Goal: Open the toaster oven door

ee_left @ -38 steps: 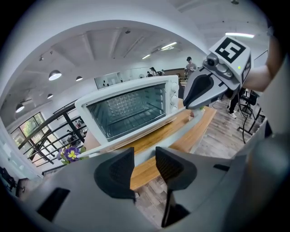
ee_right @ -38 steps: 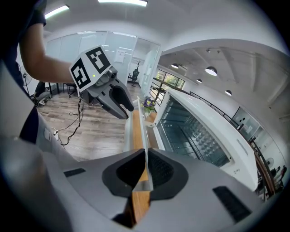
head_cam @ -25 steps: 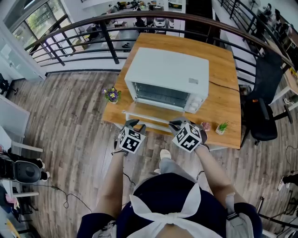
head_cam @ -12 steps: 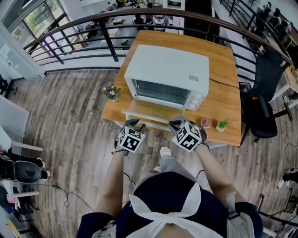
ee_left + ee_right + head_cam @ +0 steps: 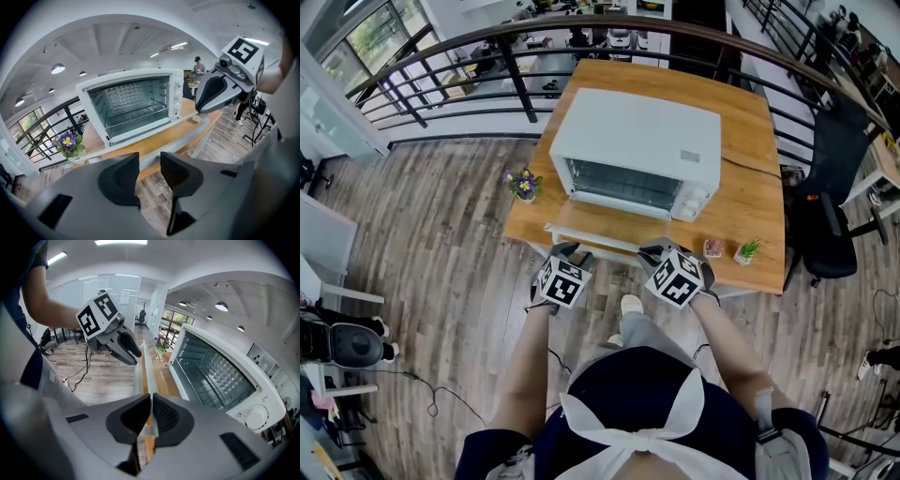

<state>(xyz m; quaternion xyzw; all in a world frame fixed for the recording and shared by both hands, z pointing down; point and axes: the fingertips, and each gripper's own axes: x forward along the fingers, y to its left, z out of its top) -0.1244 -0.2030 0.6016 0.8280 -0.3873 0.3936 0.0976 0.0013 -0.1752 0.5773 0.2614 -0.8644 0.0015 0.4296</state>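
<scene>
The wooden table (image 5: 750, 187) carries the toaster oven (image 5: 637, 141) at your 12 o'clock. Its door (image 5: 591, 228) lies swung down nearly flat toward you, so the opening looks as good as done. The risk from here, as I judge it, is leverage. The door reaches out toward the table's near edge, and if you bear down or haul toward 6 o'clock you could tip or drag the oven. Letting go abruptly might let the door spring back up. Your right gripper (image 5: 151, 403) is pinched almost together on the door's handle bar (image 5: 144, 366), which runs off from its jaws toward 12 o'clock in the right gripper view. Your left gripper (image 5: 149, 164) has its jaws apart and empty, and the handle lies just beyond them at 12 o'clock. The flower pot (image 5: 525, 190) sits at the oven's 9 o'clock, apart from the door.
</scene>
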